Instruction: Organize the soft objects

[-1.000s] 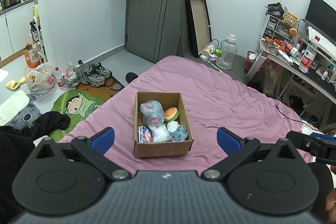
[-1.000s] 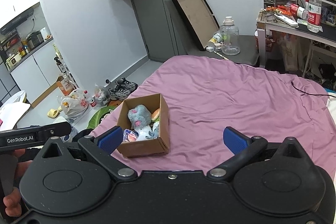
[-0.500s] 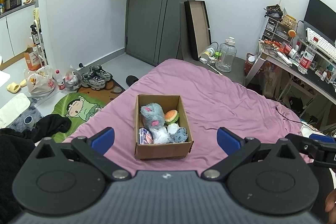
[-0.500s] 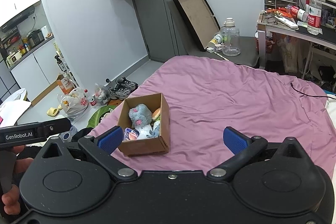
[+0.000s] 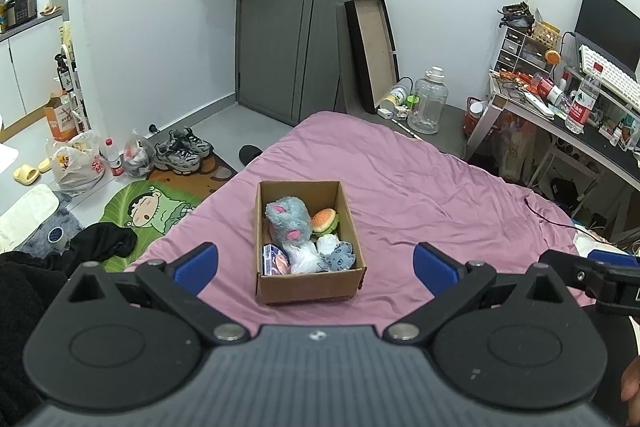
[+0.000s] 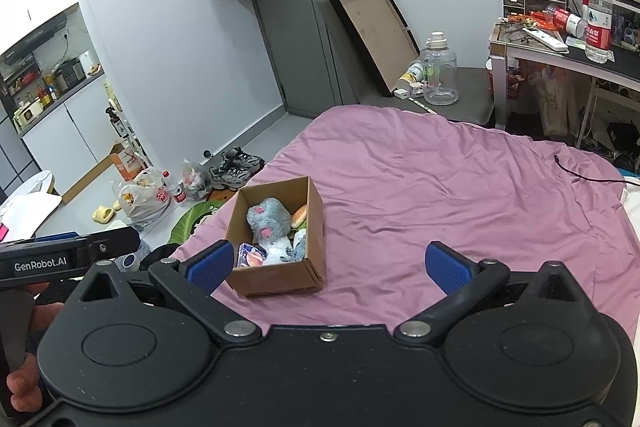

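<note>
Left hand-held gripper (image 5: 316,263): jaws spread wide, empty. Right hand-held gripper (image 6: 326,263): jaws likewise spread, empty. Both hang above the near edge of the bed (image 5: 420,195), short of the box (image 5: 308,287). The box sits on the bed and contains a grey plush (image 5: 288,221), a burger toy (image 5: 324,221), a white toy (image 5: 328,243), a blue toy (image 5: 341,256) and a packet (image 5: 274,259). No soft item lies loose on the cover. Judgement: the step in hand is either closing inspection or an approach to the box. The next move calls for descent over the box.
</note>
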Demonstrator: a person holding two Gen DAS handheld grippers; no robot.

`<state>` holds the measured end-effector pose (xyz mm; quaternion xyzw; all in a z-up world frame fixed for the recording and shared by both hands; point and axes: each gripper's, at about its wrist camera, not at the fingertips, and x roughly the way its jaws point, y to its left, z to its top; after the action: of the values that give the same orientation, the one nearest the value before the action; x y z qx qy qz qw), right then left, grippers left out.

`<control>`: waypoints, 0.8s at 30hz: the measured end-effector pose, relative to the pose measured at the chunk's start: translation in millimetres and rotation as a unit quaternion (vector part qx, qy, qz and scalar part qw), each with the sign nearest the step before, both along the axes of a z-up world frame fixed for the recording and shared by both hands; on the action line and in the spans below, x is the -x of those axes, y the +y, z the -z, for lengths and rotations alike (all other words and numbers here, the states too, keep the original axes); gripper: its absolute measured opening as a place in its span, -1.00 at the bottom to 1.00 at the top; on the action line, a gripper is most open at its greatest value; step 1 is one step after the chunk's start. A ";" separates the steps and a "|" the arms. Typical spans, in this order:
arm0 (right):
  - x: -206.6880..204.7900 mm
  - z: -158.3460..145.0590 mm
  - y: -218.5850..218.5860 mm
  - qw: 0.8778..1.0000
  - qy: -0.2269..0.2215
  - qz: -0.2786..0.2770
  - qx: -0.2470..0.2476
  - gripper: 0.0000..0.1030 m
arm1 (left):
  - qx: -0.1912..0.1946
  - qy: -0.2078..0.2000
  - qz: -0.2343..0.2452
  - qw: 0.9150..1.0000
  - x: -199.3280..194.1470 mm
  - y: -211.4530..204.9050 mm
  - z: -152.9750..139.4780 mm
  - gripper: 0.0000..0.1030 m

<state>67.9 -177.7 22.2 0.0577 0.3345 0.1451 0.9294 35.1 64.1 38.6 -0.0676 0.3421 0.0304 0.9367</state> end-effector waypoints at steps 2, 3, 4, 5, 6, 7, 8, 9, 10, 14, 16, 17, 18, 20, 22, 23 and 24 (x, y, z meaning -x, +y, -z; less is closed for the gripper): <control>0.5 0.2 0.1 1.000 0.000 0.001 0.000 1.00 | -0.001 0.000 0.001 1.000 0.1 -1.7 0.4 1.00; 0.8 0.2 0.6 1.000 0.000 0.001 0.000 1.00 | -0.001 0.001 0.002 1.000 0.6 -2.0 0.6 1.00; 0.4 0.2 0.1 1.000 0.000 0.001 0.001 1.00 | 0.000 0.001 0.003 1.000 0.5 -2.2 0.6 1.00; 0.2 0.4 0.2 1.000 0.001 0.001 0.001 1.00 | -0.001 0.002 0.003 1.000 0.5 -2.6 0.9 1.00; 0.4 0.6 0.8 1.000 0.001 0.000 0.002 1.00 | -0.001 0.002 0.002 1.000 0.2 -2.8 1.2 1.00; 0.3 0.7 0.9 1.000 0.001 -0.001 0.003 1.00 | -0.002 0.003 0.002 1.000 -0.2 -3.0 1.6 1.00; -0.1 1.1 1.2 1.000 0.002 -0.001 0.004 1.00 | -0.002 0.004 0.001 1.000 -0.4 -3.0 1.9 1.00; 0.0 1.3 1.7 1.000 0.003 -0.001 0.004 1.00 | -0.002 0.004 0.001 1.000 -0.4 -3.3 2.2 1.00; -0.7 1.2 1.4 1.000 0.003 -0.002 0.004 1.00 | -0.002 0.003 0.002 1.000 -0.5 -3.2 2.3 1.00; -1.6 2.5 1.6 1.000 0.007 -0.008 -0.002 1.00 | -0.001 0.006 0.001 1.000 -0.6 -3.0 3.7 1.00; -1.8 3.1 2.8 1.000 0.008 -0.007 0.002 1.00 | -0.001 0.008 0.000 1.000 -1.3 -2.8 5.4 1.00; -1.7 3.3 3.3 1.000 0.008 -0.006 0.004 1.00 | -0.001 0.009 -0.001 1.000 -1.8 -2.5 6.3 1.00; -1.9 3.3 2.8 1.000 0.008 -0.005 0.005 1.00 | 0.000 0.009 -0.001 1.000 -2.0 -2.2 6.9 1.00; -1.5 3.5 2.7 1.000 0.009 -0.005 0.004 1.00 | -0.001 0.010 -0.001 1.000 -2.1 -2.0 7.7 1.00; -0.3 3.3 2.6 1.000 0.009 -0.006 0.002 1.00 | -0.003 0.010 0.000 1.000 -2.7 -2.4 10.5 1.00; -0.5 4.1 2.2 1.000 0.008 -0.006 0.003 1.00 | -0.002 0.012 0.000 1.000 -3.1 -2.6 11.6 1.00; -0.6 4.8 2.7 1.000 0.009 -0.005 0.006 1.00 | -0.001 0.014 0.000 1.000 -3.2 -2.1 13.1 1.00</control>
<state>68.5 -175.0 17.3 0.0514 0.3444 0.1474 0.9258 38.3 61.9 25.5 -0.0665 0.3553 0.0314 0.9319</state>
